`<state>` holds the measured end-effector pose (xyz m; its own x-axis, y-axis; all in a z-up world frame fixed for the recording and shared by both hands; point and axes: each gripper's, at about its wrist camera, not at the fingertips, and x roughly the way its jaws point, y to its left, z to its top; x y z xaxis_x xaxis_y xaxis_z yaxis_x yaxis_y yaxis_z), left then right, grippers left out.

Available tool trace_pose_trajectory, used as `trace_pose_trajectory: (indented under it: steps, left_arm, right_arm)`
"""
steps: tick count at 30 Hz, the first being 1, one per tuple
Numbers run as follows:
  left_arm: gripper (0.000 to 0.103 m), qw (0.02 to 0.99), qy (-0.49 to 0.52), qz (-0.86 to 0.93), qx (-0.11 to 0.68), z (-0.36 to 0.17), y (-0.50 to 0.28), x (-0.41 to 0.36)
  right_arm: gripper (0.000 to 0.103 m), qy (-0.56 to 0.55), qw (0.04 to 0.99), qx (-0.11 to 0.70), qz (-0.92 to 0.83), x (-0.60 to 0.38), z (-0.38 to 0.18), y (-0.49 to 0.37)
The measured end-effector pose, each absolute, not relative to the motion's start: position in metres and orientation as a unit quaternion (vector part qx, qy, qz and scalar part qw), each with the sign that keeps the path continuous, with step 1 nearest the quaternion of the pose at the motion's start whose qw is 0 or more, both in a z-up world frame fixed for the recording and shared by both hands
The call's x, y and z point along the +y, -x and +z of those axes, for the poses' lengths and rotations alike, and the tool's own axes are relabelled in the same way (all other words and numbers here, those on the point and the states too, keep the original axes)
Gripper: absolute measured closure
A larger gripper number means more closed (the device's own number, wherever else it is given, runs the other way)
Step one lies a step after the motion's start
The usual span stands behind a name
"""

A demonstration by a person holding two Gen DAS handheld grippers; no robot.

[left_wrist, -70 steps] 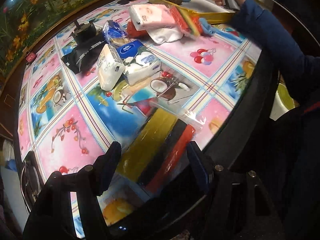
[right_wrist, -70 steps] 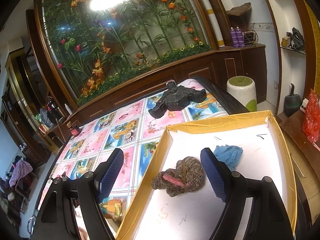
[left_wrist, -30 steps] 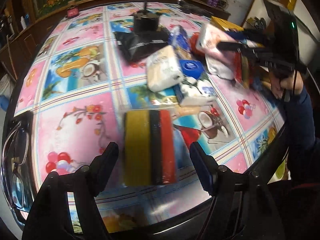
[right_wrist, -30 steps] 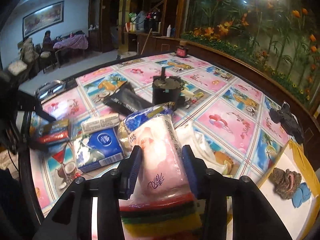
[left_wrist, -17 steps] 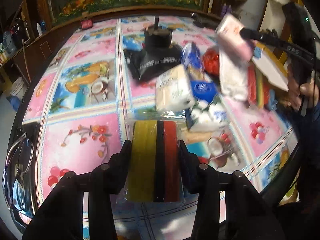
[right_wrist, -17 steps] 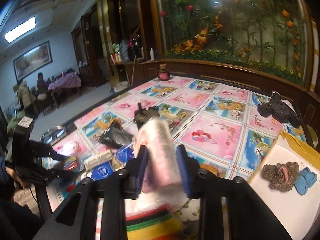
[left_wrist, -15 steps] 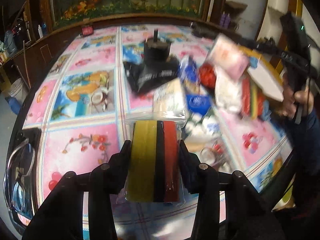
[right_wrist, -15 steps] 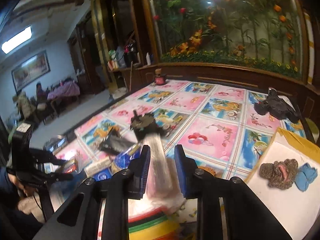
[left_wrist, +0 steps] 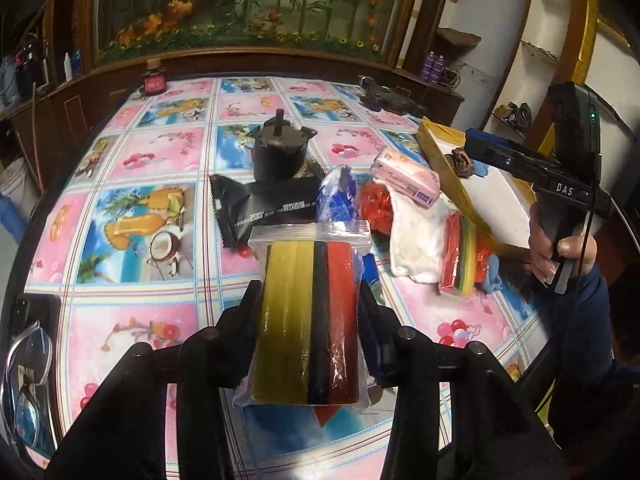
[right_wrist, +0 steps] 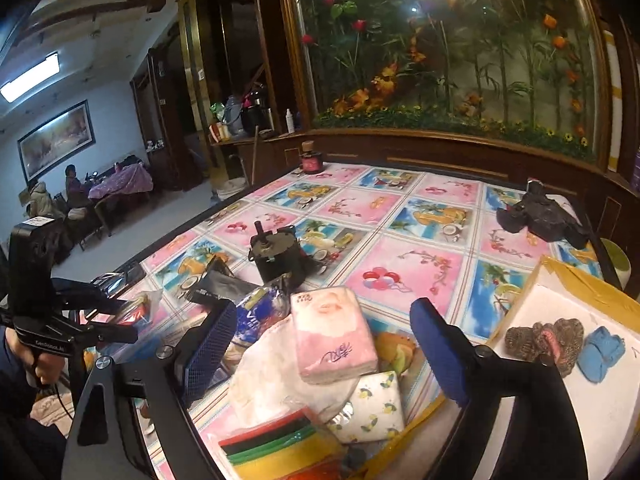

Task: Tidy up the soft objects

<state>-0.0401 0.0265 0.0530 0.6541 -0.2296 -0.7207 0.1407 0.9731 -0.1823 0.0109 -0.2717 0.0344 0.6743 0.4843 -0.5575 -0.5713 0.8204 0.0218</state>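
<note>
While the left claw (left_wrist: 310,312) pinches one zip bag of felt strips (left_wrist: 308,316) — yellow, black and red, upright between its pads and lifted clear of the table (left_wrist: 160,152) — the sorting stands midway: one item in hand, a heap waiting, two already boxed.

Left edge of the table: one pair of spectacles (left_wrist: 24,376).
Centre: one black motor block (left_wrist: 280,152); one black foil pouch (left_wrist: 256,212) against its near side; one blue-and-white packet (left_wrist: 340,192) just beside the pouch.
Right of centre, the heap beside the box: one pink tissue pack (right_wrist: 332,336) lying on one white cloth (right_wrist: 272,376); one lemon-print tissue pack (right_wrist: 372,404) touching it; one bag of rainbow felt (right_wrist: 280,448) at the near edge; something red (left_wrist: 374,204) crumpled, kind unclear.
Right claw (right_wrist: 324,344): jaws just opened and now spread wide, either side of the pink pack, pads not touching it — released short of the box, by the look of it.
Right edge: one yellow-rimmed box (right_wrist: 576,280), white inside, holding one brown knitted piece (right_wrist: 548,340) and one blue knitted piece (right_wrist: 604,352), touching.
Far right corner: one black gadget (right_wrist: 540,212).

Next move, as judged: carry the felt bag rightward over the heap and the box rim, then part the pads only once it sits above the white floor. The slack bag may sag or slip.
</note>
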Motion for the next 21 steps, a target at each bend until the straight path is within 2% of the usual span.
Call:
trace_pose_trajectory:
  steps: [2,3,6,9,15,21]
  left_arm:
    - [0.06,0.906,0.054,-0.1,0.407,0.05,0.04,0.026]
    - [0.06,0.906,0.053,-0.102,0.407,0.049,0.04,0.025]
    - [0.06,0.906,0.049,-0.112,0.406,0.049,0.039,0.019]
    - [0.06,0.905,0.044,-0.117,0.407,0.048,0.038,0.013]
    - [0.06,0.905,0.039,-0.119,0.406,0.05,0.036,0.008]
    - [0.06,0.908,0.043,-0.129,0.397,0.06,0.026,-0.002]
  right_arm:
    - [0.017,0.077,0.911,0.296,0.275,-0.266,0.03,-0.02]
    - [0.02,0.09,0.911,0.304,0.263,-0.26,0.027,-0.025]
    - [0.042,0.108,0.898,0.338,0.259,-0.242,0.019,-0.037]
    - [0.049,0.131,0.888,0.368,0.244,-0.223,0.009,-0.051]
    - [0.078,0.157,0.886,0.366,0.237,-0.206,0.001,-0.053]
    - [0.084,0.083,0.901,0.344,0.253,-0.23,0.017,-0.055]
